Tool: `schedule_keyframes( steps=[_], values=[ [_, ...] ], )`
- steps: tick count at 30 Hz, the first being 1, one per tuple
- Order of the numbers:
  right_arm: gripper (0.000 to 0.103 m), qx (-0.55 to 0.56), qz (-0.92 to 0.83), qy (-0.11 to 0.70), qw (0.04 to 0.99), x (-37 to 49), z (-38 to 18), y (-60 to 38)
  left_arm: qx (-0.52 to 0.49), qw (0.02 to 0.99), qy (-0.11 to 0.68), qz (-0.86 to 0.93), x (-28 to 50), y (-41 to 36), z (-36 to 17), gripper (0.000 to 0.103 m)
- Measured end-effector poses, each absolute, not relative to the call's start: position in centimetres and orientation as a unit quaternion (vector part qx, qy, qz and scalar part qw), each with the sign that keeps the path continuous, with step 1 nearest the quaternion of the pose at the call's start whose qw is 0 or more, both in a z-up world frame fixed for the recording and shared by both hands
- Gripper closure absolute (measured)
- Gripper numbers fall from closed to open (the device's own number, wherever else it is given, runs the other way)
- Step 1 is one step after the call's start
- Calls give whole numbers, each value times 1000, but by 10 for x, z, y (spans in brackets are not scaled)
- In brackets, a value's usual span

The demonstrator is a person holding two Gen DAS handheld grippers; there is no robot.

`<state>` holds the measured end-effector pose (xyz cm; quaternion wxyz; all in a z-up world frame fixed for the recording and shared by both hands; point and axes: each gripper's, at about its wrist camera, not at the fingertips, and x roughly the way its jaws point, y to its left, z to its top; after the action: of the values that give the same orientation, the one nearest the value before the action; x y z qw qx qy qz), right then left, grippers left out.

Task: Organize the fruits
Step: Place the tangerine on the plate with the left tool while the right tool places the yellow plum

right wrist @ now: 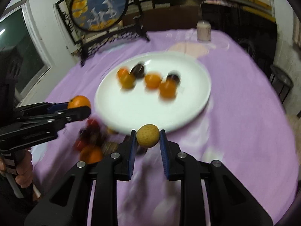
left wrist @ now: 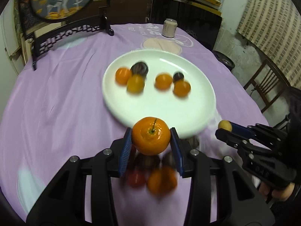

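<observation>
My left gripper [left wrist: 151, 136] is shut on an orange mandarin [left wrist: 150, 134] with a green stem, held above the table just short of the white plate's [left wrist: 150, 109] near rim. My right gripper [right wrist: 147, 137] is shut on a small yellow-tan fruit [right wrist: 148, 135], also near the plate [right wrist: 131, 109] edge. Each gripper shows in the other view: the right gripper [left wrist: 223, 127] at the right edge with the small yellow-tan fruit [left wrist: 224, 125], the left gripper [right wrist: 80, 106] at the left with the mandarin [right wrist: 79, 101]. Several orange and dark fruits [left wrist: 163, 81] lie on the plate.
Loose fruits, an orange [left wrist: 161, 181] and a red one [left wrist: 136, 178] among them, lie blurred on the purple cloth [left wrist: 56, 103] under the left gripper. A can [left wrist: 169, 28] and a round framed picture on a dark stand [left wrist: 64, 0] stand at the far side. A wooden chair [left wrist: 267, 86] is at the right.
</observation>
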<state>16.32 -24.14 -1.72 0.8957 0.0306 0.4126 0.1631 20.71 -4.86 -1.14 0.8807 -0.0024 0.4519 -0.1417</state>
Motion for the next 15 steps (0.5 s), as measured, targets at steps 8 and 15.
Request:
schedule_keyframes(
  steps=[8,15],
  values=[
    [78,16,115,425,898,257,-28,-257,18,873,475,-111,313,-89,-18,62],
    [78,7,115,439,891,289,-44,-256,20,867,485,-111,353,-105,-32,62]
  ],
)
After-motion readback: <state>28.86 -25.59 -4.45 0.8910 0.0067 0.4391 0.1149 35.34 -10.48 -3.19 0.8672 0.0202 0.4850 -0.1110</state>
